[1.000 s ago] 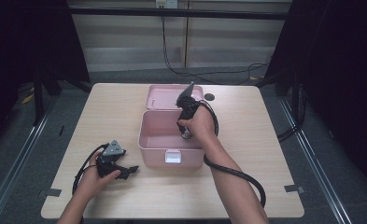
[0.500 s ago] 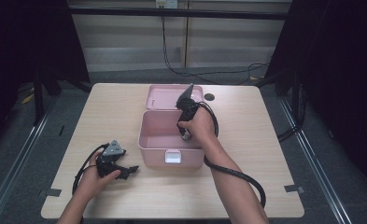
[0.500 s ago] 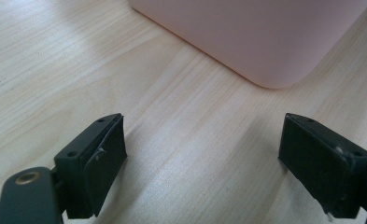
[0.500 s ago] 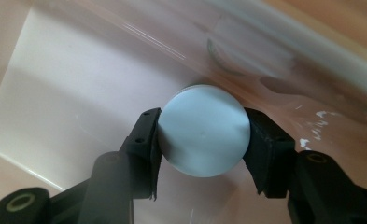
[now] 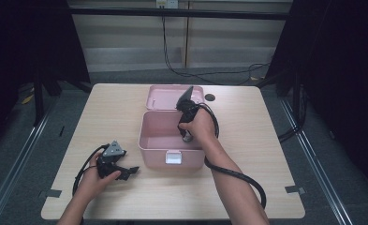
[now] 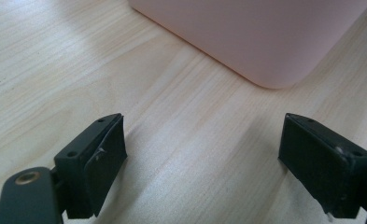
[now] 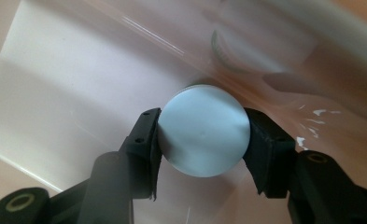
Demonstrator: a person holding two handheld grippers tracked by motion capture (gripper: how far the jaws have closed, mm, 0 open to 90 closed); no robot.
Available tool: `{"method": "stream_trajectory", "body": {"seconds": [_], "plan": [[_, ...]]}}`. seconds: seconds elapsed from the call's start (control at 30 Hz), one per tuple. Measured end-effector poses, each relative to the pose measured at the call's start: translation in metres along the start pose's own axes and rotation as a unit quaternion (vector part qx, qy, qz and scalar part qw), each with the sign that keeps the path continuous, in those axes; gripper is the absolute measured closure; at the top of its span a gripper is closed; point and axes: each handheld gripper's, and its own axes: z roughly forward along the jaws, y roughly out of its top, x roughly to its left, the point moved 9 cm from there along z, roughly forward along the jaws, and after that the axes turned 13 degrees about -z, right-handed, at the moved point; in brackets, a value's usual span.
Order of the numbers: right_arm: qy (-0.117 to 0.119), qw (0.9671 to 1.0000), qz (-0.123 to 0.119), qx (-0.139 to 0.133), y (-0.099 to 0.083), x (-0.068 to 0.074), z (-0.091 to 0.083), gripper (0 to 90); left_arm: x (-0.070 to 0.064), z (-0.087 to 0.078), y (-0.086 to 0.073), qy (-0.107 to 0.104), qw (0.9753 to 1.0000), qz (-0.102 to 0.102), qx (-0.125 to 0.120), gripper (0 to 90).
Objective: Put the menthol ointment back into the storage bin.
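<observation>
While my right gripper (image 7: pixel 201 140) clamps disc (image 7: pixel 202 130) inside pink box (image 5: pixel 159 133), left gripper (image 6: pixel 202 163) rests wide open, empty, on surface (image 6: pixel 55 70).

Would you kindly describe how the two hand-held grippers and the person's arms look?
Both are black. The left hand-held gripper carries a grey three-cornered plate on top and trails a looping black cable. The right hand-held gripper has squarish jaw pads with small screw holes and a thick black cable. The forearms are bare.
</observation>
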Motion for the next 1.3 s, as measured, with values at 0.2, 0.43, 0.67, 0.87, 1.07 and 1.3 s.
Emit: {"method": "stream_trajectory", "body": {"seconds": [0.2, 0.43, 0.67, 0.87, 1.07, 1.3], "plan": [[-0.002, 1.0000, -0.006, -0.005, 0.002, 0.001, 0.001, 48.4, 0.000, 0.000, 0.000, 0.000, 1.0000, 0.000, 0.000, 14.2], [0.001, 1.0000, -0.002, -0.001, 0.000, 0.000, -0.003, 47.8, 0.000, 0.000, 0.000, 0.000, 1.0000, 0.000, 0.000, 14.2], [0.002, 1.0000, -0.003, -0.007, 0.001, 0.001, -0.011, 46.4, 0.000, 0.000, 0.000, 0.000, 1.0000, 0.000, 0.000, 14.2], [-0.001, 1.0000, -0.005, -0.003, -0.001, 0.001, -0.023, 45.8, 0.000, 0.000, 0.000, 0.000, 1.0000, 0.000, 0.000, 14.2], [0.000, 0.9999, -0.016, 0.001, -0.003, 0.004, -0.031, 45.1, 0.000, 0.000, 0.000, 0.000, 1.0000, 0.000, 0.000, 14.2], [0.000, 0.9985, -0.055, 0.009, -0.004, 0.010, -0.039, 39.2, 0.000, 0.000, 0.000, -0.003, 1.0000, 0.000, 0.002, 14.2]]}}
